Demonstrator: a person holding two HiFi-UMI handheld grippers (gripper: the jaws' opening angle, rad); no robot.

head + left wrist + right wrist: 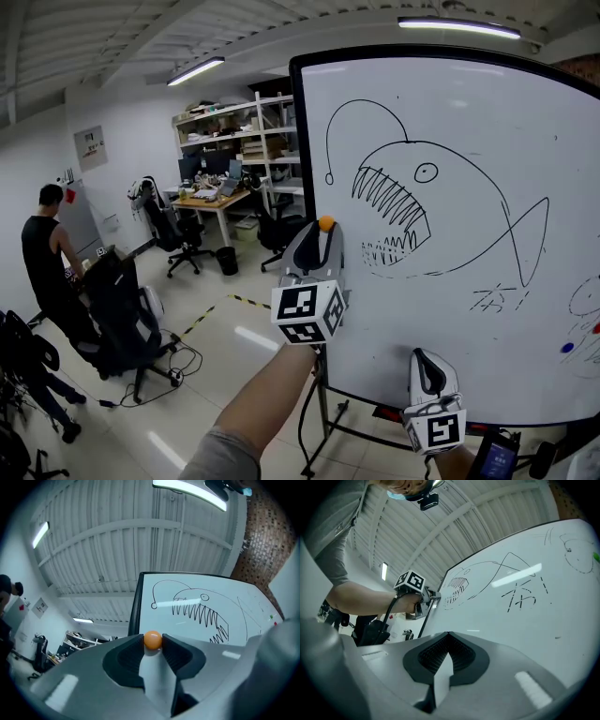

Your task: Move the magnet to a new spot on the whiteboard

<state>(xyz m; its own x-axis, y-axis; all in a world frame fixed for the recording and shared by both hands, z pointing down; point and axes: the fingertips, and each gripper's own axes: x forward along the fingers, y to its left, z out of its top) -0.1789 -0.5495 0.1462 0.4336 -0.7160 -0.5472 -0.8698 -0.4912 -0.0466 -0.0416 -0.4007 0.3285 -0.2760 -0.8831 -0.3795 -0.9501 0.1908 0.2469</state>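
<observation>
A small round orange magnet (153, 640) is pinched between the pads of my left gripper (153, 641), which is shut on it. In the head view that left gripper (323, 228) is raised at the left edge of the whiteboard (469, 309), the orange magnet (326, 223) showing at its tips, close to the board's black frame. The whiteboard (187, 627) carries a black drawing of a toothed fish (412, 211). My right gripper (431, 367) hangs lower, in front of the board's bottom part, its jaws shut with nothing between them. The right gripper view shows the left gripper (425, 596) at the whiteboard (520, 634).
The whiteboard stands on a wheeled frame (323, 422). To the left a person (47, 262) stands by office chairs (127, 319), with cables on the floor. Desks and shelves (234, 150) fill the back of the room. Small coloured magnets (567, 348) sit at the board's lower right.
</observation>
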